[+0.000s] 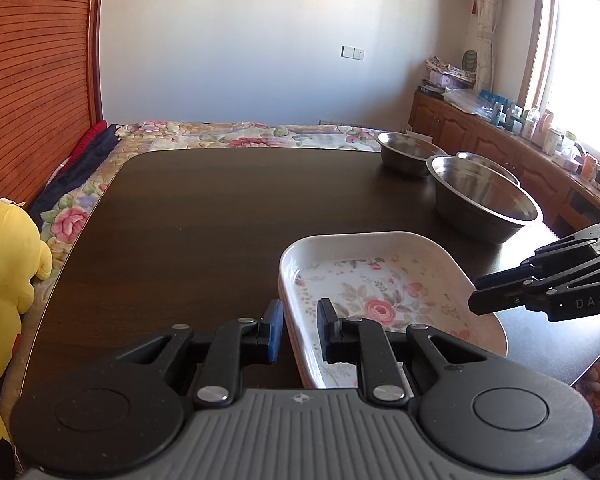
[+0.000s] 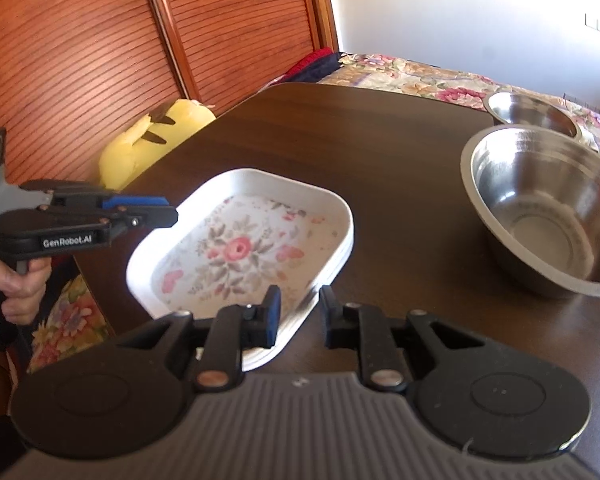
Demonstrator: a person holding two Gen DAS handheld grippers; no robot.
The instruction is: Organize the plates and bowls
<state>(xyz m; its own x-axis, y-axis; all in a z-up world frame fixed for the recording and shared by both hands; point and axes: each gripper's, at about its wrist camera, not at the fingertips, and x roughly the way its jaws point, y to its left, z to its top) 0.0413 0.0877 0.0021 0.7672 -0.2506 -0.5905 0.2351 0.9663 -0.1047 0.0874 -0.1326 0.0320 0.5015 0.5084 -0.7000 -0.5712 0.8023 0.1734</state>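
A stack of white rectangular plates with a rose print [image 1: 380, 300] [image 2: 240, 248] lies on the dark table [image 1: 200, 220] [image 2: 380, 152]. My left gripper [image 1: 299, 330] is open, its fingers straddling the stack's left rim, apart from it. My right gripper [image 2: 296, 314] is open, its fingers straddling the stack's right corner rim. The right gripper also shows in the left wrist view [image 1: 476, 300], and the left gripper in the right wrist view [image 2: 172, 210]. A large steel bowl [image 1: 482, 196] [image 2: 548, 208] stands beyond the plates, with a smaller steel bowl [image 1: 408, 152] [image 2: 530, 110] behind it and a third [image 1: 488, 164] partly hidden.
A yellow plush toy [image 1: 4, 272] [image 2: 152, 140] lies left of the table on a floral bedspread [image 1: 236, 134]. A louvred wooden wardrobe [image 1: 32, 80] stands at the left. A wooden cabinet [image 1: 500, 136] with clutter runs under the window at the right.
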